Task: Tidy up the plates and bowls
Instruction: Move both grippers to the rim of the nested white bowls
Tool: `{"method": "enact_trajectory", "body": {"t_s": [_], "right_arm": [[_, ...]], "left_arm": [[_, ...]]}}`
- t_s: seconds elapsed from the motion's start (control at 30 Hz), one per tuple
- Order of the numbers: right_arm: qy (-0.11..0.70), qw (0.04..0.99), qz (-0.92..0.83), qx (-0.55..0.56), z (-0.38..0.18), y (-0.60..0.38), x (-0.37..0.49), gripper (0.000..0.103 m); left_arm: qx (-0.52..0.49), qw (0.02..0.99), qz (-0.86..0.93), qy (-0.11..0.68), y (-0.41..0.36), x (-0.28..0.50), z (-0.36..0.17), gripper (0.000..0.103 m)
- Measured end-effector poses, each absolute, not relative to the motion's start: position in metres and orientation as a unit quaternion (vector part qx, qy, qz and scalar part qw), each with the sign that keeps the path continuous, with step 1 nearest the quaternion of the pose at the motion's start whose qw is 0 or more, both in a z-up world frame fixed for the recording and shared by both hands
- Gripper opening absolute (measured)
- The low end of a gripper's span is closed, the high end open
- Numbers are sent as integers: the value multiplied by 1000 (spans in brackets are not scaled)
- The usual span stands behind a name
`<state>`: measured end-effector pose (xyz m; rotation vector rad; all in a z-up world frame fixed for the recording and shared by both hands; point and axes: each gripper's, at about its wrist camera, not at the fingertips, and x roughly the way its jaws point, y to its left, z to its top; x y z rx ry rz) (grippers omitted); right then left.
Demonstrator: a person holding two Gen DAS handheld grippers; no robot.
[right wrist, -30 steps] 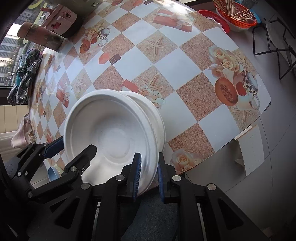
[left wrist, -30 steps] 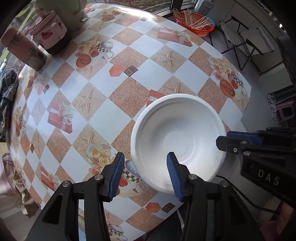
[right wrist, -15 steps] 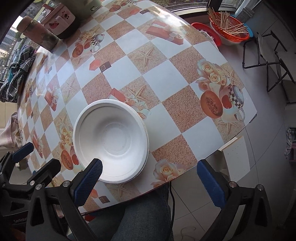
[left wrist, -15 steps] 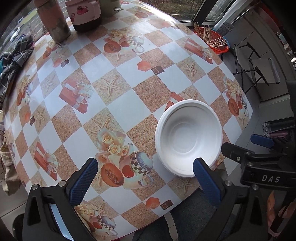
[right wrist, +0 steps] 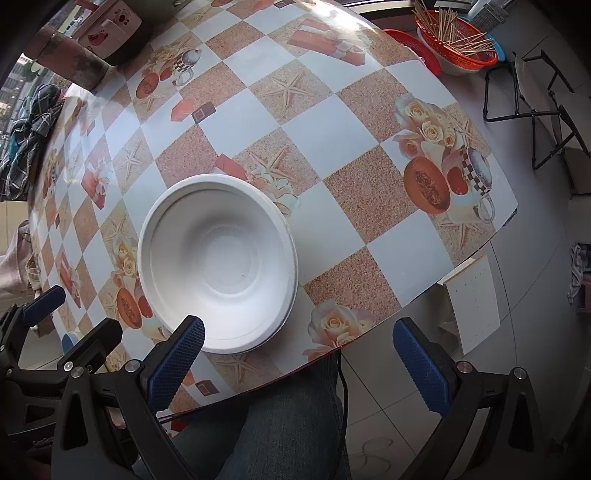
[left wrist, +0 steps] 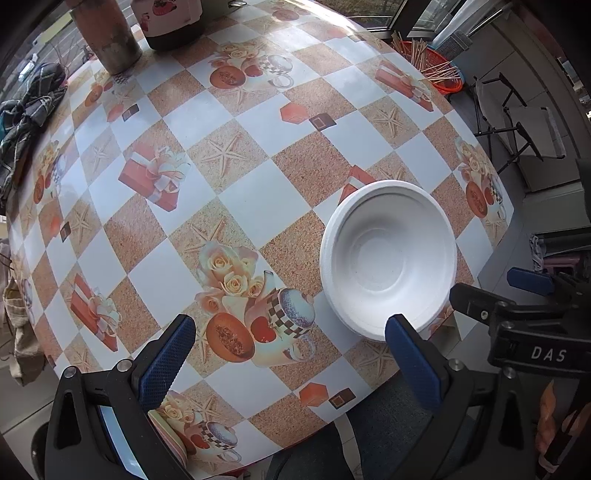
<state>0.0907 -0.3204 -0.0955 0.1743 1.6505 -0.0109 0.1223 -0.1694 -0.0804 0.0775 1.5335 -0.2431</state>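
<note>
1. Surface [left wrist: 229, 192], round and the largest thing in view, wears a glossy checked cloth of white and sandy squares printed with roses, starfish, gift boxes and teacups.
2. Jeans-clad leg [right wrist: 280, 424] of the person shows below the near edge of the surface in the right wrist view.
3. Folding chair [left wrist: 517, 122] stands on the floor beyond the far right side, well apart from the surface.
4. White bowls [left wrist: 388, 258] sit nested as one stack near the near edge of the surface; the right wrist view shows a second rim peeking out under the top one, which lies upright and empty.
5. Left tongs [left wrist: 291, 354] hang above the surface with jaws spread wide, nothing between the pads; the stack lies just beyond the right-hand finger.
6. Right tongs [right wrist: 306, 354] likewise stand wide and grip nothing; their left-hand finger overlaps the near rim of the stack in the picture, apart from it.
7. Red basket [right wrist: 458, 44] full of thin sticks rests off the far edge.
8. Brown cylinder [left wrist: 107, 37] stands at the far side, beside a pink-and-white container [left wrist: 170, 18].
</note>
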Motion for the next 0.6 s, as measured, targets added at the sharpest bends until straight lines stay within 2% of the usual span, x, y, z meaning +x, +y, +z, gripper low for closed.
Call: {"method": "enact_trajectory", "body": {"t_s": [0.6], "right_arm": [[749,657,-9,81,-106,-321,84,103]], "left_arm": [[28,701,-106,705,-170,121,-90,103]]}}
